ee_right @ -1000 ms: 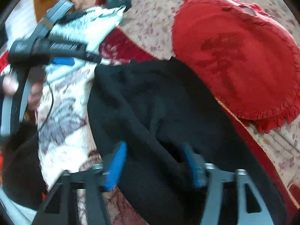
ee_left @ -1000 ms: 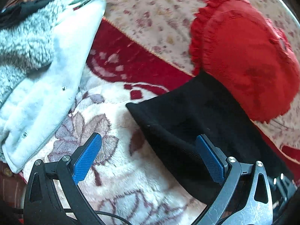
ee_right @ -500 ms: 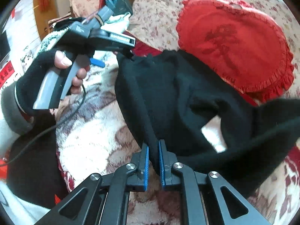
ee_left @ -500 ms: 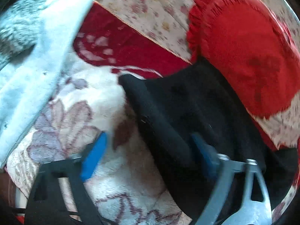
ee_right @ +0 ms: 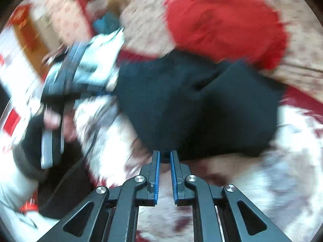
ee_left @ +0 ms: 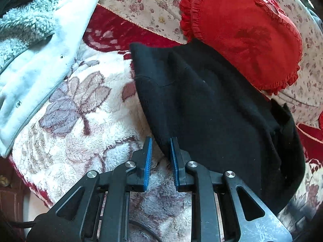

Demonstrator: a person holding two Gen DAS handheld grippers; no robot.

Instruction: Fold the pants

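Note:
Black pants (ee_left: 212,104) lie folded on a white and red floral blanket (ee_left: 80,125), one edge against a red cushion (ee_left: 242,32). My left gripper (ee_left: 160,143) has its blue pads close together on the near edge of the pants. In the blurred right wrist view the pants (ee_right: 191,104) hang as a dark mass, and my right gripper (ee_right: 164,154) is nearly shut with the lowest corner of the pants between its pads. The left gripper (ee_right: 80,76) shows there at the pants' left edge.
A white fleece-lined jacket (ee_left: 36,56) lies at the left on the blanket. A floral sofa back (ee_left: 151,6) runs behind the cushion. The person's gloved hand (ee_right: 40,141) holds the left gripper's handle.
My left gripper has closed from wide open onto the pants' edge. My right gripper stays shut on the pants and has moved fast, so its view is blurred.

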